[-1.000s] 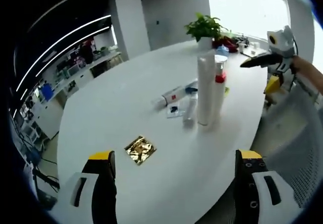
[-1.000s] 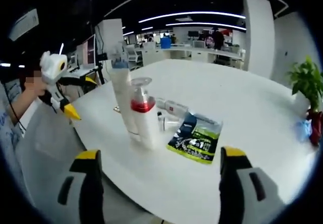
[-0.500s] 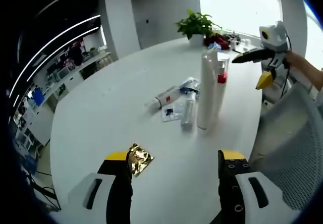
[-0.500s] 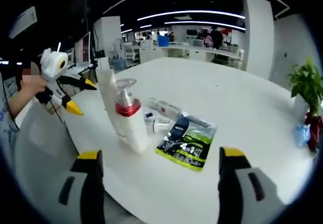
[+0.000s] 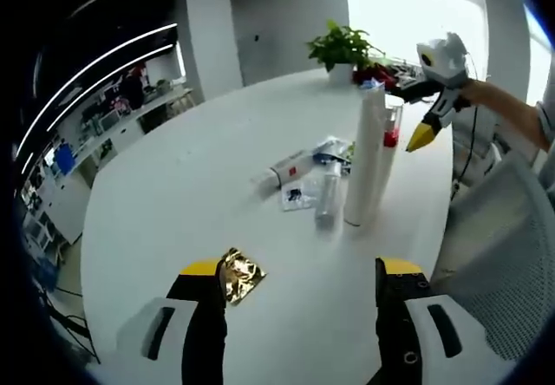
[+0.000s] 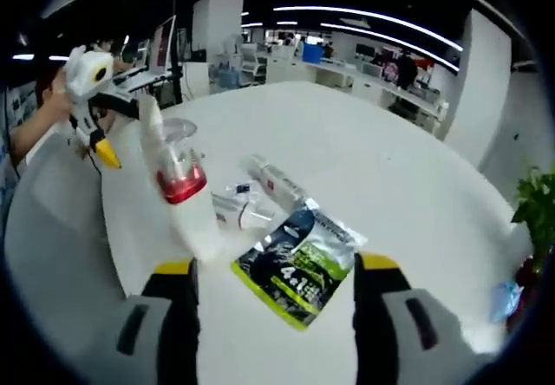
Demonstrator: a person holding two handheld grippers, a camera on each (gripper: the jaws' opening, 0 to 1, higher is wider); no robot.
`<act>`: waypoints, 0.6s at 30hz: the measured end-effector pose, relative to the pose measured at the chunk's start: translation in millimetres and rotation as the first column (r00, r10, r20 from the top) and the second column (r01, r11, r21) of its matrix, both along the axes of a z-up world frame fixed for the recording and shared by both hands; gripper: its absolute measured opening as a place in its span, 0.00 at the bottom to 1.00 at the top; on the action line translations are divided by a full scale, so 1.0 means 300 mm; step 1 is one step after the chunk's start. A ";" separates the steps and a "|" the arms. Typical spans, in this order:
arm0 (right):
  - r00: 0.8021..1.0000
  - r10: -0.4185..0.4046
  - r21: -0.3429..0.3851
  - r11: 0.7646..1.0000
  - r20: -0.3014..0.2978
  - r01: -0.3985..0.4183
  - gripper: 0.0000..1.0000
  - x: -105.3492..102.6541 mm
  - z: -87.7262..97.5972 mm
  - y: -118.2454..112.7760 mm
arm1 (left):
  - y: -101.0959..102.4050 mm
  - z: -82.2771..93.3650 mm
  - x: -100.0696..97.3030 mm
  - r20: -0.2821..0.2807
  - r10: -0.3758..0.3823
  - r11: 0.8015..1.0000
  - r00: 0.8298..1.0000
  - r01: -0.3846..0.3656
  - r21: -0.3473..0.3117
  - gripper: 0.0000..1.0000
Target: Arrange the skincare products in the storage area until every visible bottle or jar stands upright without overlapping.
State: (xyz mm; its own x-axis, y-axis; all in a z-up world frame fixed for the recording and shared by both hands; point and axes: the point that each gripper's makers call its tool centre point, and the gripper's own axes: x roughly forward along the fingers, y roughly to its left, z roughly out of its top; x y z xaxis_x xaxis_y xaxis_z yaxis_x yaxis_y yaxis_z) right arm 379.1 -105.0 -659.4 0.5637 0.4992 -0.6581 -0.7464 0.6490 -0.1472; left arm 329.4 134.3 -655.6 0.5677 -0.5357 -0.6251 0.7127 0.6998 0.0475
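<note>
Skincare bottles: tall white tube (image 5: pixel 365 155) and red-collared pump bottle (image 6: pixel 184 196) upright, touching, on white table (image 5: pixel 173 194).
Lying items: small tube (image 6: pixel 273 178), clear bottle (image 5: pixel 327 196), green pouch (image 6: pixel 297 264).
My left gripper (image 5: pixel 295 329): parted, empty.
My right gripper (image 6: pixel 273 324): parted, empty.

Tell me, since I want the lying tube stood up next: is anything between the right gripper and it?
Yes. In the right gripper view, the green pouch lies just ahead of the open right gripper, and the tube lies beyond it. A small clear bottle lies beside the pouch.
</note>
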 end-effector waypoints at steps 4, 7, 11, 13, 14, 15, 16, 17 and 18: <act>0.996 0.091 -0.078 0.993 -0.025 -0.093 0.63 0.027 -0.033 0.012 | 0.009 -0.001 -0.005 -0.004 0.005 1.000 1.000 -0.005 -0.006 0.66; 0.986 0.166 -0.110 0.980 -0.030 -0.168 0.53 0.049 -0.048 0.035 | 0.017 -0.003 -0.006 -0.005 0.015 1.000 1.000 -0.015 -0.011 0.66; 0.974 0.220 -0.137 0.965 -0.058 -0.226 0.42 0.082 -0.074 0.047 | 0.025 -0.007 -0.006 -0.010 0.031 0.999 0.999 -0.031 -0.023 0.65; 0.963 0.261 -0.152 0.951 -0.073 -0.269 0.39 0.086 -0.087 0.059 | 0.027 -0.011 -0.006 -0.013 0.035 0.999 0.999 -0.035 -0.025 0.65; 0.964 0.255 -0.151 0.953 -0.071 -0.263 0.38 0.096 -0.089 0.063 | 0.028 -0.013 -0.008 -0.015 0.035 0.999 0.999 -0.035 -0.025 0.65; 0.955 0.282 -0.155 0.943 -0.091 -0.294 0.38 0.095 -0.098 0.070 | 0.029 -0.015 -0.010 -0.018 0.035 0.999 0.999 -0.036 -0.025 0.65; 0.952 0.292 -0.156 0.940 -0.094 -0.304 0.38 0.096 -0.101 0.073 | 0.029 -0.016 -0.010 -0.018 0.036 0.999 0.999 -0.037 -0.025 0.65; 0.948 0.304 -0.161 0.935 -0.097 -0.316 0.37 0.102 -0.107 0.080 | 0.030 -0.019 -0.013 -0.021 0.037 0.999 0.999 -0.037 -0.028 0.64; 0.932 0.343 -0.170 0.918 -0.114 -0.359 0.36 0.093 -0.119 0.089 | 0.031 -0.021 -0.014 -0.022 0.037 0.999 0.999 -0.037 -0.029 0.64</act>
State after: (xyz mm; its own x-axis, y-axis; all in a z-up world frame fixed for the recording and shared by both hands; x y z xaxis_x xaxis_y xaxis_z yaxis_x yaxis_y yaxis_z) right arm 406.9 -78.2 -695.0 0.3161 0.5204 -0.7933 -0.9356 0.3098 -0.1696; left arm 325.2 143.6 -661.8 0.5738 -0.5329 -0.6219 0.6869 0.7266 0.0111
